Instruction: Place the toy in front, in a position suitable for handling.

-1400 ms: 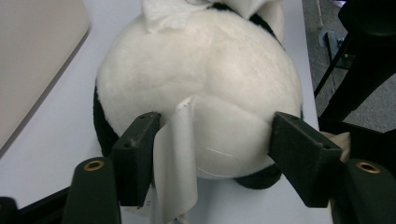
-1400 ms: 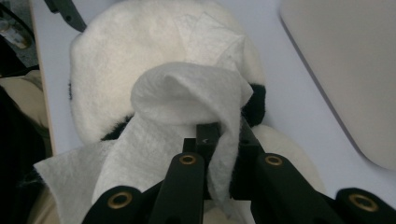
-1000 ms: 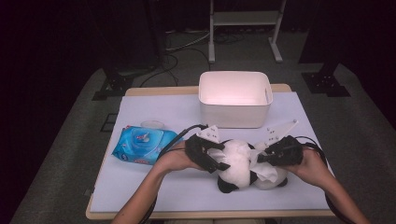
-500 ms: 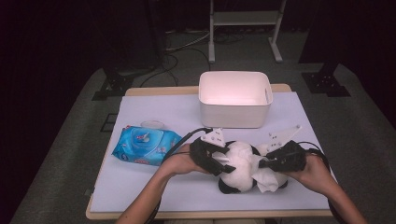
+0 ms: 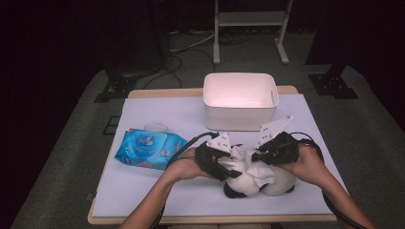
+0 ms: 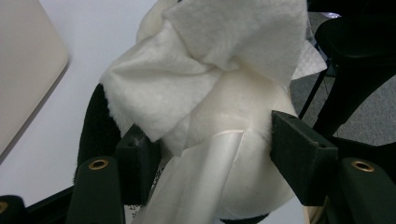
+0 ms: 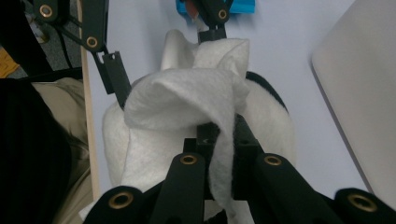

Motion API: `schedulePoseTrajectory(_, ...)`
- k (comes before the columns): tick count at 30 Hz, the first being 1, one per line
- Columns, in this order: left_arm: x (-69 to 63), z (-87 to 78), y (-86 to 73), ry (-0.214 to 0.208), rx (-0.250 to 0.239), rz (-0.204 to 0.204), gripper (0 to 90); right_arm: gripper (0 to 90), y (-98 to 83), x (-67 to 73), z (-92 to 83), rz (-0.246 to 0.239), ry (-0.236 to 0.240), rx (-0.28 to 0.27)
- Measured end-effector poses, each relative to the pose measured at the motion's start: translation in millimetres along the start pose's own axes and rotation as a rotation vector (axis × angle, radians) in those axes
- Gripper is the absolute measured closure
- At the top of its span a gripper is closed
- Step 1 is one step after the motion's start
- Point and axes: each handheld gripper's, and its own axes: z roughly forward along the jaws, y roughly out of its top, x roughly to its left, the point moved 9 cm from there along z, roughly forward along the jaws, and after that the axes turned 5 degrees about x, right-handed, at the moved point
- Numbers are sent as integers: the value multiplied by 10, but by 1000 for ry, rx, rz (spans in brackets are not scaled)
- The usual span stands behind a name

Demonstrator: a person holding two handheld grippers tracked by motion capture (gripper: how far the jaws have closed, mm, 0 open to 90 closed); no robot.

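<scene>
Blue wet-wipe pack (image 5: pixel 149 149) lies at the left of the white table (image 5: pixel 157 191), with a small white lid-like thing (image 5: pixel 155 127) just beyond it. At near centre you have the black-and-white plush toy (image 5: pixel 267 183) on the table, a white wipe (image 5: pixel 250 162) draped over its top. Your left gripper (image 5: pixel 233 173) straddles the toy's pale body, its jaws having just been closing, their pads (image 6: pixel 303 156) against its sides. Your right gripper (image 5: pixel 255 156) is clamped tight on a fold of the wipe (image 7: pixel 187 100) above the toy. Farther back, just beyond your hands, stands the white plastic bin (image 5: pixel 239 117)
</scene>
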Motion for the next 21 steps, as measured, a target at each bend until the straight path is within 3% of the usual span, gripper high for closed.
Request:
schedulePoseTrajectory(10, 17, -4, -13, -2, 3, 6, 366, 848, -77, -113, -20, 35, 16, -7)
schedulePoseTrajectory(21, 35, -19, -29, 3, 18, 14, 372, 847, -315, -286, -29, 101, 7, 20)
